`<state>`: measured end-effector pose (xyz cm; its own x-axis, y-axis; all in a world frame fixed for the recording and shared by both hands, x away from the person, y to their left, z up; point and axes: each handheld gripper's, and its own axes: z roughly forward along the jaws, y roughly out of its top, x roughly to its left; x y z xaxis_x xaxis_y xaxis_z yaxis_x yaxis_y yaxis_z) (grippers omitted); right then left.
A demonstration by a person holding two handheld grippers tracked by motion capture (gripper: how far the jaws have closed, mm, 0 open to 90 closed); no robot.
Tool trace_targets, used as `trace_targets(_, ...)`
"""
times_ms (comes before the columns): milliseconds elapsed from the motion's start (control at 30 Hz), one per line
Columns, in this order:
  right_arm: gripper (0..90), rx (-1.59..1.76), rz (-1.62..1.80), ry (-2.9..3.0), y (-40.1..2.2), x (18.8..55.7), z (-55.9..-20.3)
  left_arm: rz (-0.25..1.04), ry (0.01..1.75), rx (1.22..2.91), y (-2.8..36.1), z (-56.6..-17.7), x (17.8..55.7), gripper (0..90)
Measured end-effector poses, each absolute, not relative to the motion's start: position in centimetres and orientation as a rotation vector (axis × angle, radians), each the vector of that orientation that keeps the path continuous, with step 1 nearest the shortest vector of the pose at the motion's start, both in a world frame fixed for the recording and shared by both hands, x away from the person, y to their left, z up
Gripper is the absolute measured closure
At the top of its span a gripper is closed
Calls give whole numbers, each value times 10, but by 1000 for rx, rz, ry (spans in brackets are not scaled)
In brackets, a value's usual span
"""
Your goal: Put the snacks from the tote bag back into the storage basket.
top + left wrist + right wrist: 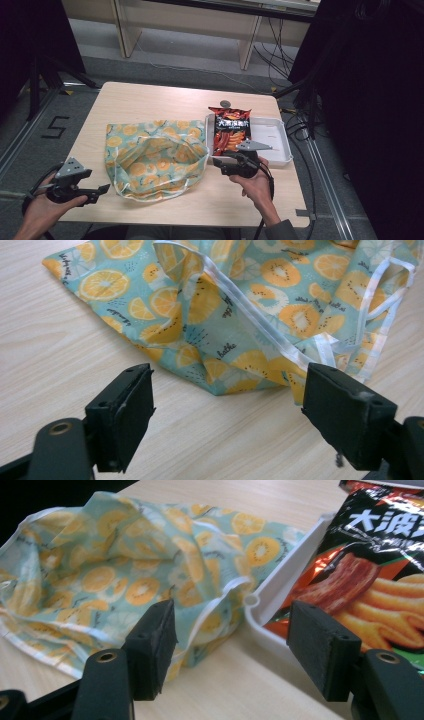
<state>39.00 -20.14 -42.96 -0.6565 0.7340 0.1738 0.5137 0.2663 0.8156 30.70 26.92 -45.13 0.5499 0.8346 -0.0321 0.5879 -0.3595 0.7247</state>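
Lying crumpled on the pale wooden surface [165, 97], the cloth bag [152, 160] is soft and thin – light blue-green, printed all over with orange slices and small dark lettering, and edged with white trim that also forms its loop handles. Its mouth gapes toward the near edge, the fabric folded and puckered around it. Just beside the bag's right edge sits a white tray [272, 137], and a red-and-black snack packet [230, 131] with pictures of orange sticks lies propped in the tray's left end, its top reaching over the far rim.

The right gripper [216, 161] hovers at the near left corner of the tray, between bag and packet; its jaws stand wide apart and grasp nothing – in the right gripper view, the tray's rounded corner and the bag's trimmed edge show in the gap. The left gripper [105, 189] rests at the near left of the surface, pointing at the bag's lower left corner, its jaws likewise released and holding nothing.
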Motion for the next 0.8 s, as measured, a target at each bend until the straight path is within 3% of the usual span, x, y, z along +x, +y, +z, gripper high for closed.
trace_targets(800, 290, 1140, 1197, 2331, -212, 348, -448, 462, 1160, 2098, 268, -454, 307, 181)
